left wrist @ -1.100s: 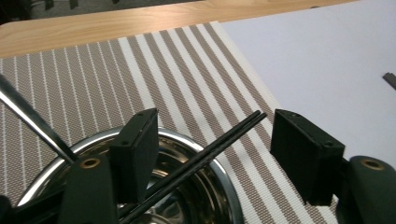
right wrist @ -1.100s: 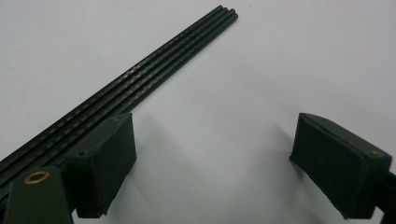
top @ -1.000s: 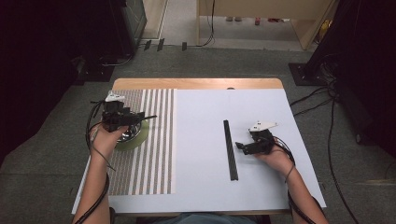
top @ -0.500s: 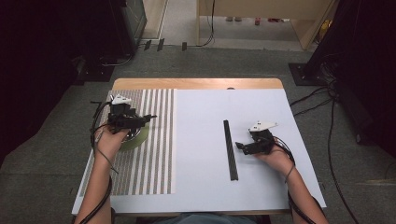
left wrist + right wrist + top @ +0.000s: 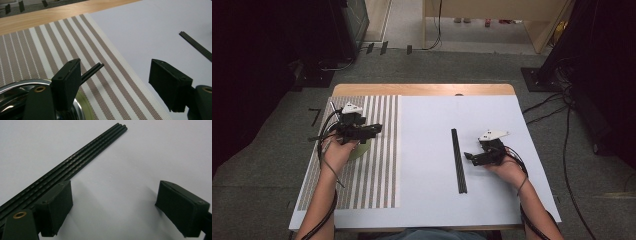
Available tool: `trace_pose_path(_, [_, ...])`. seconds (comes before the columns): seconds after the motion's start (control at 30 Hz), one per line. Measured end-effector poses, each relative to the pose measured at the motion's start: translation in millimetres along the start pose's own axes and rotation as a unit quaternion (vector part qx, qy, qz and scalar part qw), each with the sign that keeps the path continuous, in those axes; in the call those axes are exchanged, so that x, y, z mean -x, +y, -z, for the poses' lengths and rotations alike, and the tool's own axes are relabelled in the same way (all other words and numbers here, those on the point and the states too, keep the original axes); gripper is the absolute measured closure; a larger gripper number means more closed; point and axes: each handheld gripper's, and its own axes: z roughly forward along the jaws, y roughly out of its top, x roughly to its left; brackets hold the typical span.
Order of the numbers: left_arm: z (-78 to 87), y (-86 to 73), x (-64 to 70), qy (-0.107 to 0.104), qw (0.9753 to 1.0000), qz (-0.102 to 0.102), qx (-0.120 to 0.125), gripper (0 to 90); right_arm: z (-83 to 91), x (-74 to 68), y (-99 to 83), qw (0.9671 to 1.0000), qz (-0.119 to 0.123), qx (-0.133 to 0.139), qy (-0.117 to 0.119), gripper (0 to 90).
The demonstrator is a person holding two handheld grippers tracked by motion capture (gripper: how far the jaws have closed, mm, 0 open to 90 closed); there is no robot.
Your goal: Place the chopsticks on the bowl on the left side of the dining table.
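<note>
— Where the black rods (image 5: 458, 160) lie in a bundle on the white surface (image 5: 427, 200), how do your jaws stand?

— My right gripper (image 5: 472, 157) gapes empty beside them; my left gripper (image 5: 374, 131) hangs wide open, holding nothing, over the striped mat (image 5: 377, 185) and steel bowl (image 5: 15, 87).

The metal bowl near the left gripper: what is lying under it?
The metal bowl sits on the striped mat. Two thin black sticks reach out from behind a finger of the left gripper; where they end is hidden.
</note>
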Motion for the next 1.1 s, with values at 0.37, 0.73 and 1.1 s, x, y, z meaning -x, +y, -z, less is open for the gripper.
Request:
trace_pose_path(0.37, [-9.0,1.6,20.0,-0.015,0.9996,-0.023,0.004,25.9,0.0,0.0,0.0,1.0000,0.000,0.000,0.000,13.3])
trace_pose_path(0.73, [-19.8,-1.0,38.5,-0.019,0.9988,-0.045,-0.003,25.2,0.0,0.0,0.0,1.0000,0.000,0.000,0.000,13.3])
trace_pose_path(1.1, [-30.0,-4.6,54.0,-0.032,0.9978,-0.058,-0.005,24.3,-0.1,0.1,0.0,1.0000,0.001,0.000,0.000,13.3])
